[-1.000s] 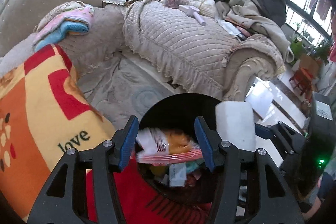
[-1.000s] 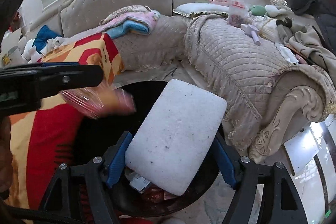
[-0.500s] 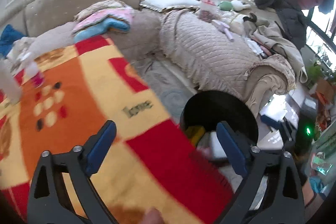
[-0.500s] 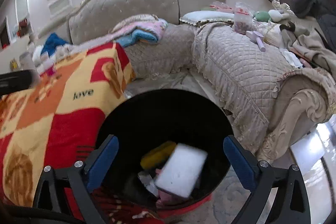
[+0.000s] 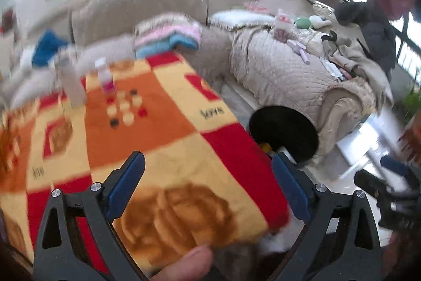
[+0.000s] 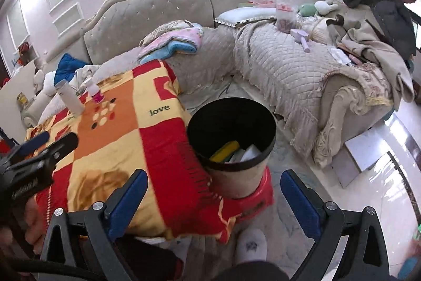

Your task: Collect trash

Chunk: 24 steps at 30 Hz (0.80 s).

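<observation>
The trash bin (image 6: 238,183), black inside and beige outside, stands on the floor against the table's corner. In it lie a yellow item (image 6: 223,150) and a white foam block (image 6: 251,152). My right gripper (image 6: 213,175) hangs open above and in front of the bin, nothing between its blue pads. My left gripper (image 5: 208,159) is open over the blanket-covered table (image 5: 158,123), also with nothing in it; the bin (image 5: 284,128) lies to its right. In the right wrist view, the left gripper (image 6: 39,149) shows at the left edge.
A white bottle (image 6: 69,96) and a small pink-based bottle (image 6: 94,91) stand at the table's far end. A beige corner sofa (image 6: 276,65) piled with clothes and bags runs behind. A foot in a white slipper (image 6: 251,244) is below the bin. A flat white box (image 6: 365,152) lies on the tiles.
Both grippers opened. The plastic bag and the white foam block dropped into the bin. Both hands rose and drew back; the left swung leftward over the table.
</observation>
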Tool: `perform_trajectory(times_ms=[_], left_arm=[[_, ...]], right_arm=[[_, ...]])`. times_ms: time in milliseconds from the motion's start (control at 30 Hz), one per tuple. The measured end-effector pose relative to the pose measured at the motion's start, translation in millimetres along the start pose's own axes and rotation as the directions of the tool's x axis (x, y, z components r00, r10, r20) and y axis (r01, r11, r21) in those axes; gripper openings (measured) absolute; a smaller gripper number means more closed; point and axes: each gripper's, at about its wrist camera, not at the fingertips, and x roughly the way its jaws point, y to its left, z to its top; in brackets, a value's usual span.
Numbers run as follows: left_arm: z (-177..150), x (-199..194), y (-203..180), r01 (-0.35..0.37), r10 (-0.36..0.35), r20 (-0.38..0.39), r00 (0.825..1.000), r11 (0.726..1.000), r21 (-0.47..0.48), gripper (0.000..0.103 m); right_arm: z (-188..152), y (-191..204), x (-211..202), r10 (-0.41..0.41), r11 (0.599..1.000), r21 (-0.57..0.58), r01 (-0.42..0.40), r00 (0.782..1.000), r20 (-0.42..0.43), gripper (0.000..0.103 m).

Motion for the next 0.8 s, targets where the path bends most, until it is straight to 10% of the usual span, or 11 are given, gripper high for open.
perform_trajectory(times_ms=[267,800], left_arm=[[15,-24,-20,-0.017,0.019,-0.052,0.998,0.999,0.036,0.097],[33,-1,-25,-0.046,0.054,-0.113,0.992,0.997,0.067,0.097]], right_arm=[[14,5,-32,-0.159,0.987,-0.035,0.158,0.987,-0.025,0.103],[46,-10,-10,-0.160,0.987,-0.032,0.157,0.979,-0.129,0.103]])
